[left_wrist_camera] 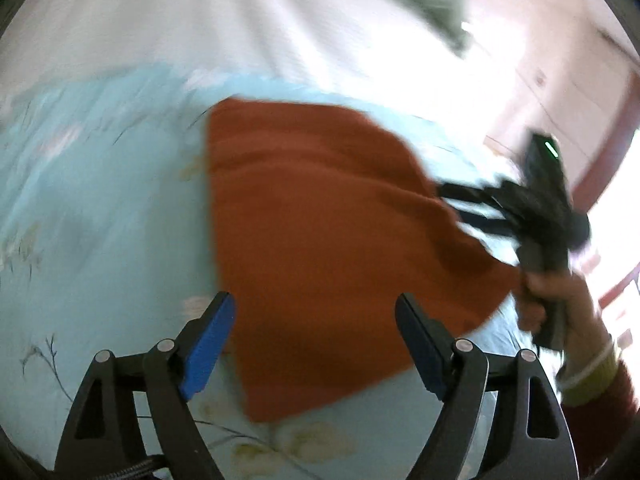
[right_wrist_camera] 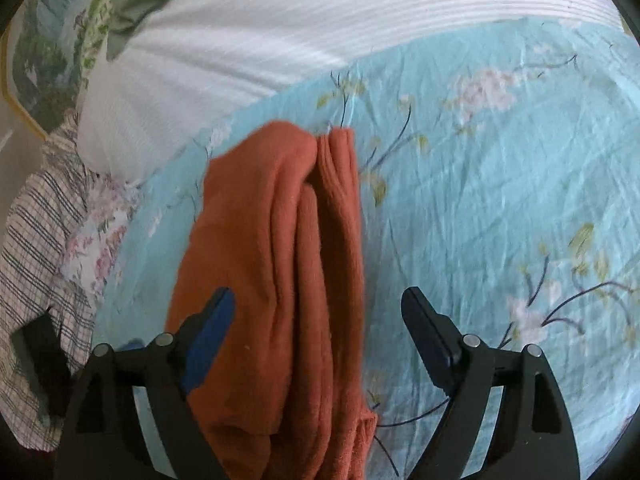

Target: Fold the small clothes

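Garment [right_wrist_camera: 280,280], rust-orange, in folded layers

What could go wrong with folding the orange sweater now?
Both grippers, left and right, are open, so nothing holds the orange sweater. Its loose folded layers could slide apart on the blue flowered sheet.

The plaid cloth lies close on the sweater's left side; a careless grab might catch it too.

The left view is blurry, so a pinch could miss the edge.
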Motion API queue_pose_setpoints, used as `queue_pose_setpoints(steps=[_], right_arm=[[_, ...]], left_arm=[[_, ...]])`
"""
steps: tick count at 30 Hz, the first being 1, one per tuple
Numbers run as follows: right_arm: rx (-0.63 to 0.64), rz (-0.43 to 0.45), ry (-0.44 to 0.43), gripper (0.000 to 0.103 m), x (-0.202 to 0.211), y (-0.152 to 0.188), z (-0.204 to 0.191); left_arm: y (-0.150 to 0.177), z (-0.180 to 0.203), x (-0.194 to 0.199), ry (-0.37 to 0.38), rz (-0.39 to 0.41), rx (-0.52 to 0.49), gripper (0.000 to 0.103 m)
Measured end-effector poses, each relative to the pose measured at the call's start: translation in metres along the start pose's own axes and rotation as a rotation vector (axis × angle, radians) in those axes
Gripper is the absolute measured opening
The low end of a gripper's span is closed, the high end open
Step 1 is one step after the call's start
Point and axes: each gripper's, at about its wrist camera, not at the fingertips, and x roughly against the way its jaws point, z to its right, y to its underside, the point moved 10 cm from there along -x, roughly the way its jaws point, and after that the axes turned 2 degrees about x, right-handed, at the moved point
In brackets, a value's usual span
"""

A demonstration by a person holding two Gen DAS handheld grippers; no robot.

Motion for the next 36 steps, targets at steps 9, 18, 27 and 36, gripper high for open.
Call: queue_pose_setpoints(steps=[9, 18, 27, 36], right_arm=[[-0.027, -0.029, -0.052, 0.085, -0.014, 0.002, -0.003], [-0.025, -0.083, -0.076, 0.058, -0.029, 0.005, -0.009], [0.01, -0.088, -0.11, 0.031, -0.026, 0.019, -0.047], [0.057, -0.083, -0.297, 0.029, -0.04, 0.071, -0.157]], left_arm=[[-0.011, -0.044, -0.043, 0.101, -0.103, 0.22, 0.082], [-0.011, -0.028, -0.082, 0.205, -0.141, 0.217, 0.074], [-0.028, -0.02, -0.059, 0.224, -0.079, 0.185, 0.026], [-0.003, -0.059, 0.049, 0.083, 0.026, 0.062, 0.024]])
